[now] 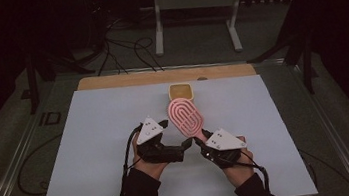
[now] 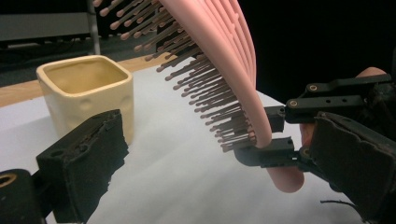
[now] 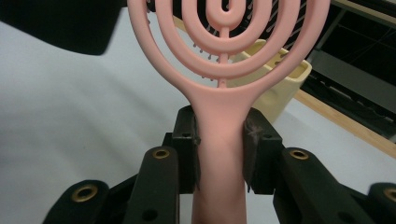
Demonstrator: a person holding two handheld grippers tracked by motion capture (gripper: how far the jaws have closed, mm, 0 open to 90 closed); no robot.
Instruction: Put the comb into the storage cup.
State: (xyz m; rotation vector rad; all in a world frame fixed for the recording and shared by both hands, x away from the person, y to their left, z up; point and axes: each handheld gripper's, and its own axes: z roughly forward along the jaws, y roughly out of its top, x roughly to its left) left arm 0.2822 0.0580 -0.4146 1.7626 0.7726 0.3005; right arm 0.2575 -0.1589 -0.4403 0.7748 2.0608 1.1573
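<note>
In the high view a pale sheet covers the table, with a strip of bare wood along its far edge at the top of the frame. Left of centre, the left gripper sits low in the frame, held in a hand that comes up from the bottom edge; it points right toward the handle of the pink hairbrush. In the left gripper view its jaws stand wide apart with nothing between them. At centre, a cream square cup stands just beyond the brush's head. Right of centre, the right gripper angles up and left, its jaws clamped on the brush's handle, holding the brush tilted above the sheet, bristles down
</note>
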